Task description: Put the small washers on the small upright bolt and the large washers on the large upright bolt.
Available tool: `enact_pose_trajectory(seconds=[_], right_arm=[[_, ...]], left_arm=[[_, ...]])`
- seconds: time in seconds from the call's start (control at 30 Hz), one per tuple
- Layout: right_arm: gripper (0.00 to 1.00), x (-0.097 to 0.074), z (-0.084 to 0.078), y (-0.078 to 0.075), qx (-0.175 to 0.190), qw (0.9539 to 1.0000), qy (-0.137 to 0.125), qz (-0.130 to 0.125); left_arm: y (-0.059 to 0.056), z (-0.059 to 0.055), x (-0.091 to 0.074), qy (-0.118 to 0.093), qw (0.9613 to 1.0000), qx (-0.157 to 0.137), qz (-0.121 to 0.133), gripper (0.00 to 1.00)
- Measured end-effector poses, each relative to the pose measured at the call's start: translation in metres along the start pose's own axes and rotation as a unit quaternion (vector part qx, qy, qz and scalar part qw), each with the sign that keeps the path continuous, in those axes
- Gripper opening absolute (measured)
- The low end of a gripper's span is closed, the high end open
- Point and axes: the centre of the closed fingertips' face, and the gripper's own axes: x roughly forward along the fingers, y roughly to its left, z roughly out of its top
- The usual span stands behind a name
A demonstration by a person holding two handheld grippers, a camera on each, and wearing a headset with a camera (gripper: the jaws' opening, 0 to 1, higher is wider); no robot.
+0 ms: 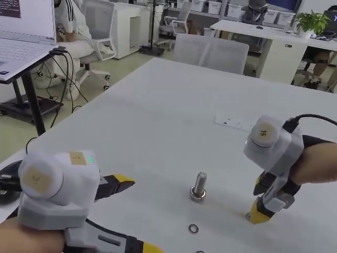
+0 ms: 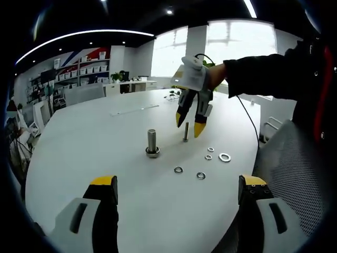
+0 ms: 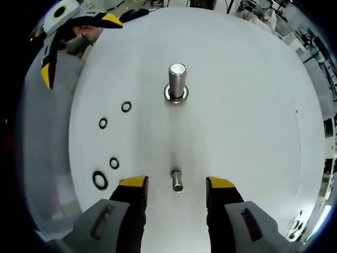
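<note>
- Broad white tabletop [image 1: 158,116] bears all the parts.
- Left gripper [image 2: 177,182], grey with yellow tips: jaws spread wide and empty, above the table's near edge.
- Right gripper [image 3: 176,182]: jaws parted, gripping nothing, straddling the small upright steel bolt [image 3: 177,180] with gaps on both sides.
- Large upright steel bolt [image 3: 177,81] stands mid-table, beyond the small one.
- One large flat washer [image 3: 100,180] and several small washers [image 3: 114,163] lie loose beside the bolts.
</note>
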Motion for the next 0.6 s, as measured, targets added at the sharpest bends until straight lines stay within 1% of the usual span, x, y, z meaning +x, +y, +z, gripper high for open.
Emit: enact_pose_trajectory(seconds=[0.27,0.37,0.5,0.6], right_arm=[[0.46,0.0,-0.018,0.004,0.02,0.9998,0.0,0.0],[0.46,0.001,-0.026,0.008,0.026,0.9997,0.001,0.0],[0.46,0.003,-0.041,0.017,0.036,0.9993,0.006,0.002],[0.46,0.002,-0.048,0.022,0.042,0.9991,0.005,0.002]], left_arm=[[-0.003,0.0,0.002,0.003,1.0,0.003,-0.006,0.95],[-0.003,0.0,0.002,0.004,1.0,0.004,-0.008,0.95],[-0.004,0.0,0.003,0.005,0.9999,0.005,-0.011,0.95],[-0.005,0.001,0.003,0.005,0.9999,0.006,-0.012,0.95]])
